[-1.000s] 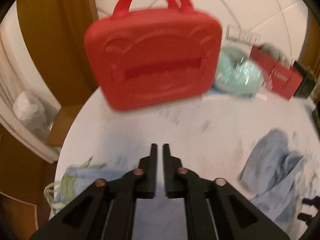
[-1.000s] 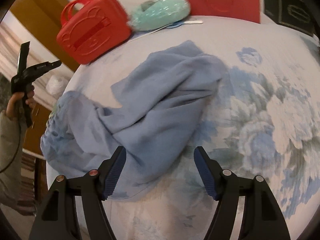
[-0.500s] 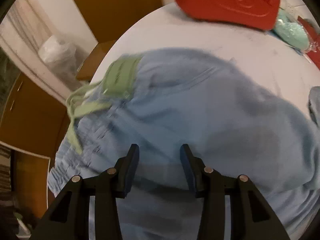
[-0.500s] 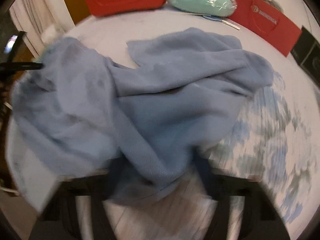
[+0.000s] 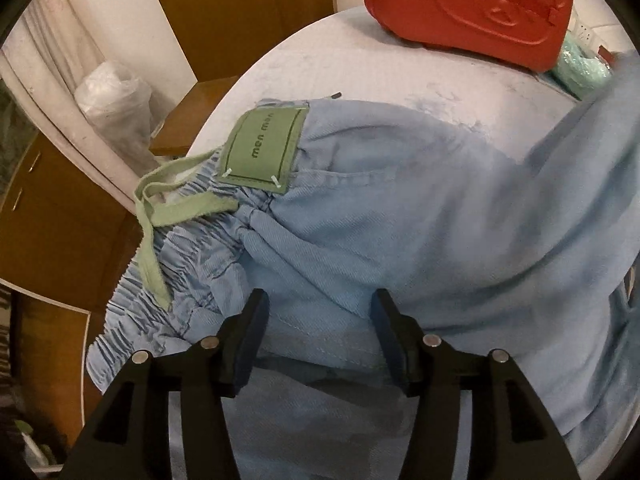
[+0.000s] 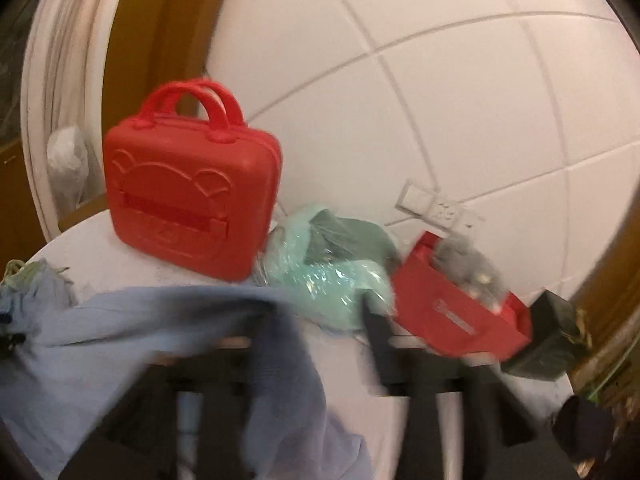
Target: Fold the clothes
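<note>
in the left wrist view, left of the fingers a clear plastic bag [image 5: 116, 108] stands off the table by brown cabinet doors [image 5: 52, 208]. nearer, just left of the left finger, lies the gathered elastic waistband [image 5: 160, 280] of the light blue trousers [image 5: 400, 220], with a green drawstring [image 5: 156, 216] looped over it and a green patch [image 5: 264, 152] beyond the fingertips. the left gripper [image 5: 320, 308] points down at the trousers; its fingers [image 5: 252, 324] stand moderately apart after just opening, cloth lying between and under them, the pads not pressing on it. the trousers spread over the round white table [image 5: 320, 60] and rise to the right of the fingers. far beyond the right finger a red case [image 5: 472, 12] lies at the table's back edge, a mint green bundle [image 5: 580, 68] beside it.

in the right wrist view, blurred by motion, the trousers [image 6: 140, 320] hang across and to the left of the left finger, draped over it. the right gripper [image 6: 320, 340] has fingers [image 6: 380, 344] apart, having just been opening; whether cloth is pinched i cannot tell. beyond the left finger the red case [image 6: 188, 204] stands upright; past the gap sits the mint green bundle [image 6: 336, 272]; beyond the right finger are a red paper bag [image 6: 456, 308] and a dark box [image 6: 548, 340], against a white tiled wall [image 6: 440, 100].
</note>
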The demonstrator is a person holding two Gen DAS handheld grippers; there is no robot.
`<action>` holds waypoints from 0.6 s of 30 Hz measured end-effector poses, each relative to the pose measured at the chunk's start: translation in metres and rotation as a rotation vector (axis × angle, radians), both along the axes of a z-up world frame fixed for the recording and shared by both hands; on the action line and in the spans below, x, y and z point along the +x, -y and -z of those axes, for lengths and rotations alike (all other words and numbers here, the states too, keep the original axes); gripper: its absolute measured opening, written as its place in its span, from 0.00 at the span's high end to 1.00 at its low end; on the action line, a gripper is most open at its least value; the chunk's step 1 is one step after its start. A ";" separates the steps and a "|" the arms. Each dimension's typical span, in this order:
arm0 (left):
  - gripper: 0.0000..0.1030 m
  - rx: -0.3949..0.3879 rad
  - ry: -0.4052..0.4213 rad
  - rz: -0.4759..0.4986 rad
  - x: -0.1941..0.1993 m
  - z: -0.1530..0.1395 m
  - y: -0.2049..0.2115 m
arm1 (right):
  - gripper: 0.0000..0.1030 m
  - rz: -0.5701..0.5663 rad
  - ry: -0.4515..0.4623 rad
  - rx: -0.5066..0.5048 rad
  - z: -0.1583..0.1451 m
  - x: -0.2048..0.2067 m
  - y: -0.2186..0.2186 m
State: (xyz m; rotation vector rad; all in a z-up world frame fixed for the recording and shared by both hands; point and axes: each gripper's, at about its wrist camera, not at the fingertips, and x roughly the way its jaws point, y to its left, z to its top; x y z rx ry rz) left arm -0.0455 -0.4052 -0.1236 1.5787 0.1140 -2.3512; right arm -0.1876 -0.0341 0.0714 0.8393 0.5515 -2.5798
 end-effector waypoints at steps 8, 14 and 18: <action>0.45 -0.052 -0.066 -0.072 -0.018 -0.026 0.032 | 0.26 0.127 0.328 -0.224 0.059 -0.005 -0.065; 0.45 -0.070 0.011 -0.062 -0.025 0.001 0.031 | 0.25 0.244 0.411 -0.302 0.088 0.013 -0.129; 0.43 -0.072 0.008 -0.069 -0.025 0.007 0.031 | 0.25 0.193 0.420 -0.381 0.089 0.045 -0.143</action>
